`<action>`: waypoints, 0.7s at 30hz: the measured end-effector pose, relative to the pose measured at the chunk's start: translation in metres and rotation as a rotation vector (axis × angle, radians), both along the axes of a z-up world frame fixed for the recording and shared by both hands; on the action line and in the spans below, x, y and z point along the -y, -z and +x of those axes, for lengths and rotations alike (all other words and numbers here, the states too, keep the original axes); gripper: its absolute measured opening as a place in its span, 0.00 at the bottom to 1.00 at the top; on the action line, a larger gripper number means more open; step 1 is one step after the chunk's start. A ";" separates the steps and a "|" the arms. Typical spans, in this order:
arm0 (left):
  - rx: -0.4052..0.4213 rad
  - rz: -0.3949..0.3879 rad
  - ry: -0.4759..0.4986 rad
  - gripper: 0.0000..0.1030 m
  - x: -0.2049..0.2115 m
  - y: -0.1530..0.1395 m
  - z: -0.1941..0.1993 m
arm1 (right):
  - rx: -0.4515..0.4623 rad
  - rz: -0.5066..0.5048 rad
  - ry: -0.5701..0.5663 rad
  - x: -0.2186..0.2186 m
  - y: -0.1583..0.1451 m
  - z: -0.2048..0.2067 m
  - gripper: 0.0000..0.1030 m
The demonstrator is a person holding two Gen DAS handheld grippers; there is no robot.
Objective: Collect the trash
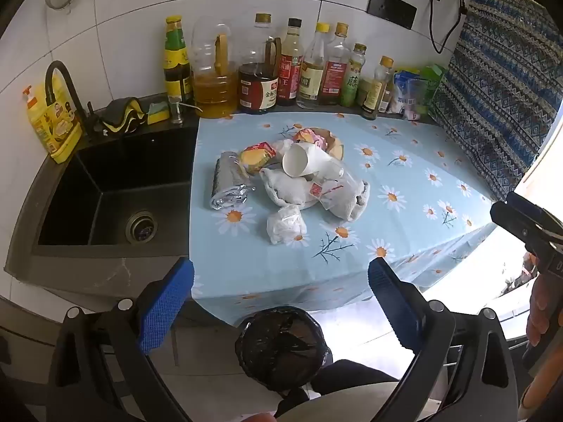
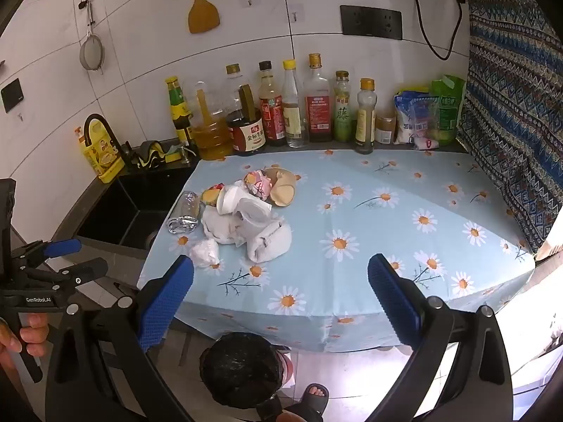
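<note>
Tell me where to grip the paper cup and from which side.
Pinch the paper cup at its rim, one finger inside the mouth. It lies tipped on top of the trash pile, open end facing the near-left, so bring the left tongs in from there.

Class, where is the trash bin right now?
The bin stands on the floor just below the table's front edge, black-lined, low centre in both wrist views, between the open fingers of the left gripper and, in its own view, the right gripper.
</note>
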State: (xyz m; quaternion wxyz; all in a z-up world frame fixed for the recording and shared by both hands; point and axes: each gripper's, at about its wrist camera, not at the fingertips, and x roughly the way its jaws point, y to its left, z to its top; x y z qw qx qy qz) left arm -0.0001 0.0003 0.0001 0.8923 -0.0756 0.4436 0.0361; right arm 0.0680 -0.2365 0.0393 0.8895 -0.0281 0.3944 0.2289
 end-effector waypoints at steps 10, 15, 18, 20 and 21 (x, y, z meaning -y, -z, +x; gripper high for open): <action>0.001 -0.002 -0.003 0.93 -0.007 0.000 -0.002 | -0.002 0.005 -0.007 -0.007 0.005 -0.001 0.95; -0.008 -0.001 -0.009 0.93 -0.010 0.006 0.002 | -0.020 0.016 -0.019 -0.007 0.009 0.004 0.95; -0.014 0.001 -0.016 0.93 -0.005 0.003 0.002 | -0.022 0.013 -0.027 -0.009 0.010 0.003 0.95; -0.015 0.001 -0.023 0.93 -0.005 0.003 0.002 | -0.026 0.011 -0.032 -0.010 0.010 0.003 0.95; -0.014 -0.001 -0.026 0.93 -0.005 0.004 0.003 | -0.028 0.012 -0.036 -0.011 0.010 0.004 0.95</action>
